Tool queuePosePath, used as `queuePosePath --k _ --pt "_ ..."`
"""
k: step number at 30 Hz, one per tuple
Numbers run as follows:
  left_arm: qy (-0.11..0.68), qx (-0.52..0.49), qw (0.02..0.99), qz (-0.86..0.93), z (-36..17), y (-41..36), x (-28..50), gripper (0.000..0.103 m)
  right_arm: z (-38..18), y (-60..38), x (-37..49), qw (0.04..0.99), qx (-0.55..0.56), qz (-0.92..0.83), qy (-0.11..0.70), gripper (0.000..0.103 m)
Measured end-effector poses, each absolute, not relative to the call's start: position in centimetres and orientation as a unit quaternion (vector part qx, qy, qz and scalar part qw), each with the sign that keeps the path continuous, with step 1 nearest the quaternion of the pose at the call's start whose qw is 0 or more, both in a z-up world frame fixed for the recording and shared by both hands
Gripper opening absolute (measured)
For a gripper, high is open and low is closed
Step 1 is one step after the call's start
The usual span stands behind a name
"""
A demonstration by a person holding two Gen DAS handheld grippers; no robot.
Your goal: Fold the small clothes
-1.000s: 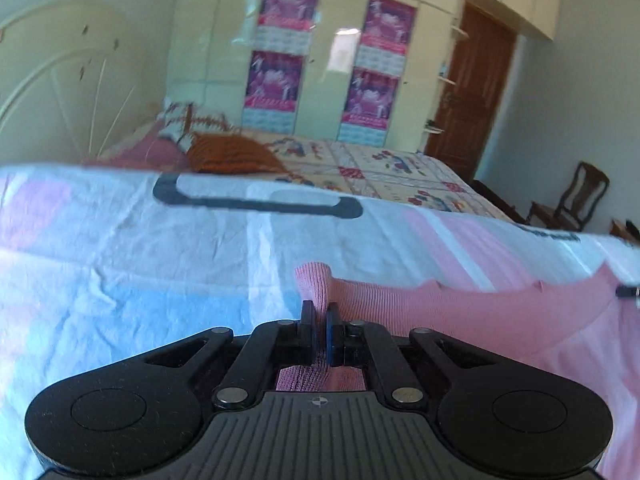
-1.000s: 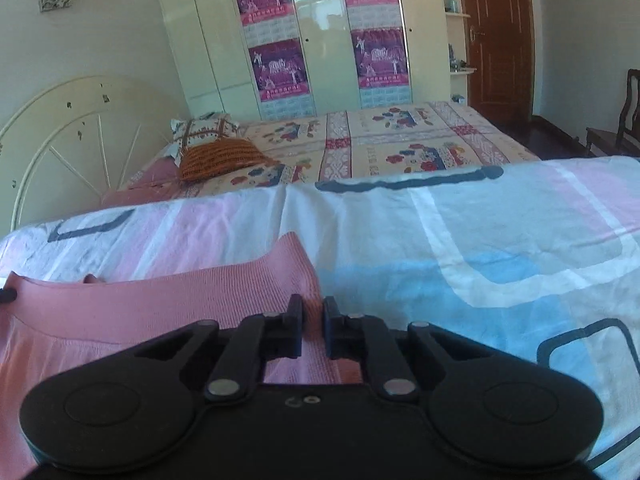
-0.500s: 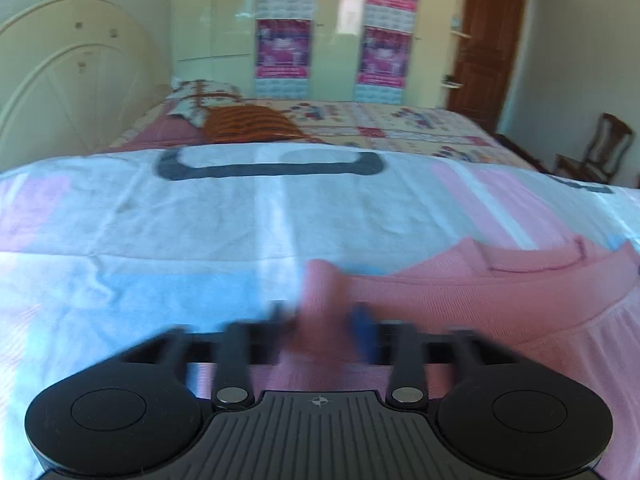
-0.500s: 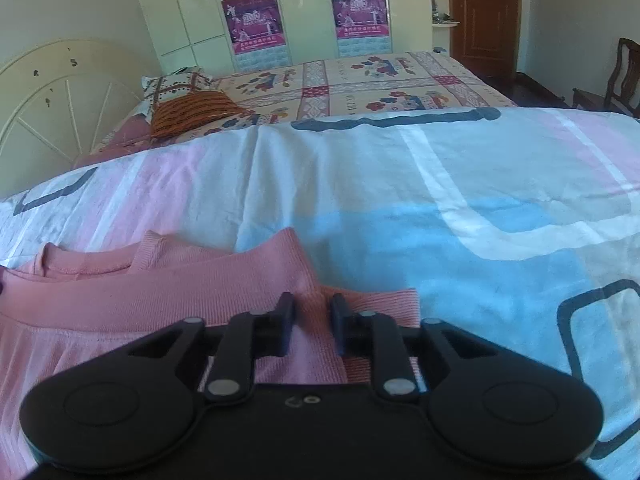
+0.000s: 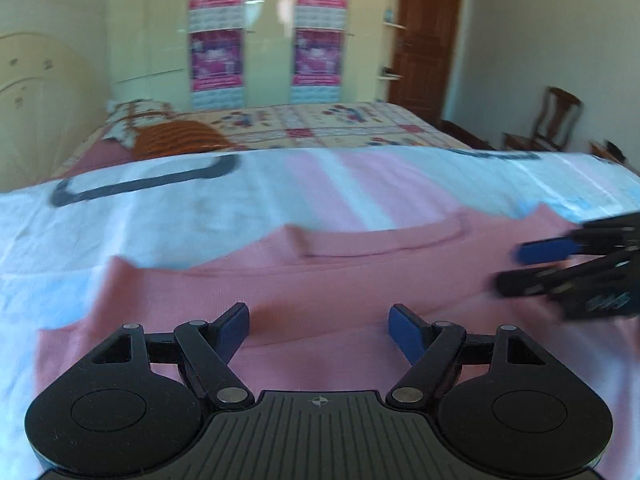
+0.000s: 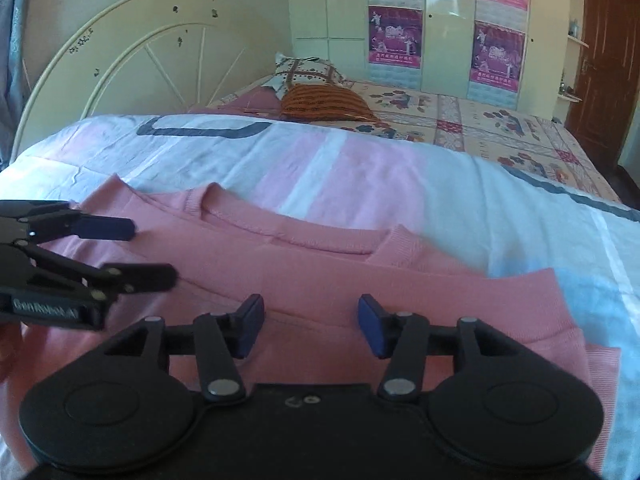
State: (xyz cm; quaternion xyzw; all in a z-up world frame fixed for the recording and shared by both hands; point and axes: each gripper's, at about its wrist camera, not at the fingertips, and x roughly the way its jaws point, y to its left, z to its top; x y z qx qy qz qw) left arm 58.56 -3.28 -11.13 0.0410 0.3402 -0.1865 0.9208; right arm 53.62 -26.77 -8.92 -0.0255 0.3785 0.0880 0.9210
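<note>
A pink knit top lies flat on the bed sheet, neckline away from me, with its bottom part folded up over the body. It also shows in the right wrist view. My left gripper is open and empty just above the top's middle; it shows at the left of the right wrist view. My right gripper is open and empty above the top's right half; it shows at the right of the left wrist view.
The top lies on a white, pink and blue patterned sheet. Behind is a bed with a floral cover, an orange striped pillow, a white headboard, wardrobes with posters and a wooden chair.
Both grippers have let go of the pink cloth and opened wide. The top now lies folded flat, and both grippers have pulled back above it and swung toward each other.
</note>
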Motion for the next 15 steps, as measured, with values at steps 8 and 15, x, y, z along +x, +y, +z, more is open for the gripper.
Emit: queuePosePath --k 8,15 --pt "0.339 0.027 0.930 -0.142 -12.6 3.6 59.6 0.076 -9.8 -36.8 52.8 0.921 0.021 -0.030 0.388 0.045" --pt "0.315 0.024 0.928 -0.198 -9.9 -1.5 55.3 0.076 -7.9 -30.3 50.4 0.935 0.036 0.047 0.351 0.041"
